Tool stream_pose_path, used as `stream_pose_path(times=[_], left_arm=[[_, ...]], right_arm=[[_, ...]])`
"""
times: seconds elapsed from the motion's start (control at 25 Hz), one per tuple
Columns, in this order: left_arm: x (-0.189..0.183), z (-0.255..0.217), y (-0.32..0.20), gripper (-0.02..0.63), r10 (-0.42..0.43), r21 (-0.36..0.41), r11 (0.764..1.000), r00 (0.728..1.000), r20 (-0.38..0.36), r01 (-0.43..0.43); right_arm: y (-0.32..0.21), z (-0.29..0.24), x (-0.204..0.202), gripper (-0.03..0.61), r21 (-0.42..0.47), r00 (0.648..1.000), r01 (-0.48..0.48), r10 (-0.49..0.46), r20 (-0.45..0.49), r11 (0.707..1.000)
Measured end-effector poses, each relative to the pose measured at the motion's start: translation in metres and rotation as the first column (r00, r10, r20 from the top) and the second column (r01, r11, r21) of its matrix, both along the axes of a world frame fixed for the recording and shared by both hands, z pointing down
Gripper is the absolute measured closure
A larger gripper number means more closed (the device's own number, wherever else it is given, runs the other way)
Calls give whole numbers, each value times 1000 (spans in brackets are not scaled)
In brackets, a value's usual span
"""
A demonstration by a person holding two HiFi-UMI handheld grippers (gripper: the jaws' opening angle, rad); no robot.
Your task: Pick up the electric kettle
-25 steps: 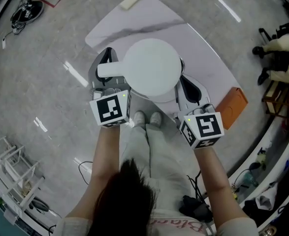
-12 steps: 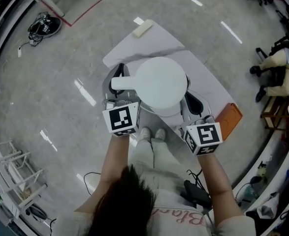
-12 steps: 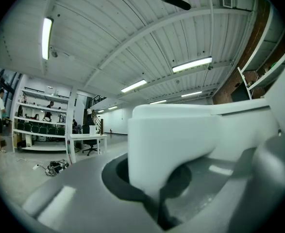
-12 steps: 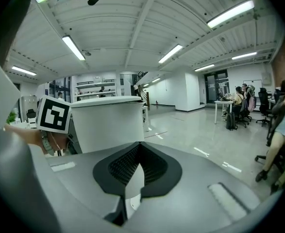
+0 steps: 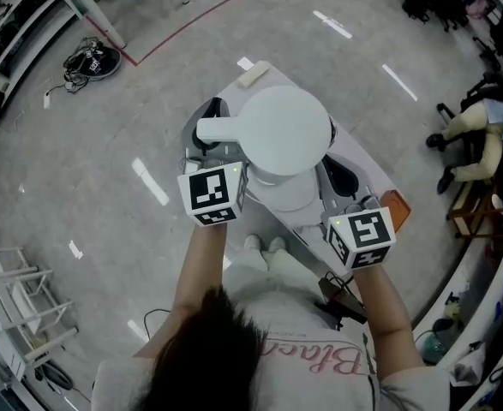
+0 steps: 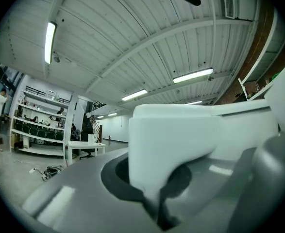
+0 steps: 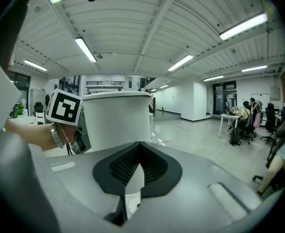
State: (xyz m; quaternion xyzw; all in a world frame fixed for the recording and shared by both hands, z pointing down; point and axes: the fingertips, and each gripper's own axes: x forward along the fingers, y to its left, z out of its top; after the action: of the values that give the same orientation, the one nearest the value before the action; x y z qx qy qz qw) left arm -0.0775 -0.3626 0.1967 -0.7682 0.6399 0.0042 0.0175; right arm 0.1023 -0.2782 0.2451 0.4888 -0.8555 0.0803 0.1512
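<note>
The white electric kettle point(image 5: 285, 131) hangs in the air above the table, its round lid facing up and its handle point(image 5: 221, 129) pointing left. My left gripper point(image 5: 210, 137) is shut on the handle, which fills the left gripper view as a white block point(image 6: 176, 140) between the jaws. My right gripper point(image 5: 338, 176) sits at the kettle's lower right side. In the right gripper view its jaws point(image 7: 132, 188) are shut on a thin white edge at the kettle's bottom, with the kettle body point(image 7: 115, 120) upright just ahead.
A pale table point(image 5: 367, 165) lies below the kettle, with a small white block point(image 5: 253, 76) at its far end and an orange box point(image 5: 398, 209) at its right edge. A seated person point(image 5: 478, 131) is at the right, metal shelving point(image 5: 15, 306) at the lower left.
Both grippers and the kettle have risen away from the table, which looks smaller and more covered now. Both grips are unchanged.
</note>
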Motion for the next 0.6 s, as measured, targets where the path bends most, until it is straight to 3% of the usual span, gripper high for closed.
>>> stream_pose_path(times=[0.36, 0.6], left_arm=[[0, -60, 27, 607, 1, 28, 1000, 1000, 26, -2], [-1, -76, 36, 604, 1, -19, 1000, 1000, 1, -1]], right_arm=[[20, -62, 4, 558, 66, 997, -72, 70, 34, 995], [22, -85, 12, 558, 101, 985, -156, 146, 95, 983]])
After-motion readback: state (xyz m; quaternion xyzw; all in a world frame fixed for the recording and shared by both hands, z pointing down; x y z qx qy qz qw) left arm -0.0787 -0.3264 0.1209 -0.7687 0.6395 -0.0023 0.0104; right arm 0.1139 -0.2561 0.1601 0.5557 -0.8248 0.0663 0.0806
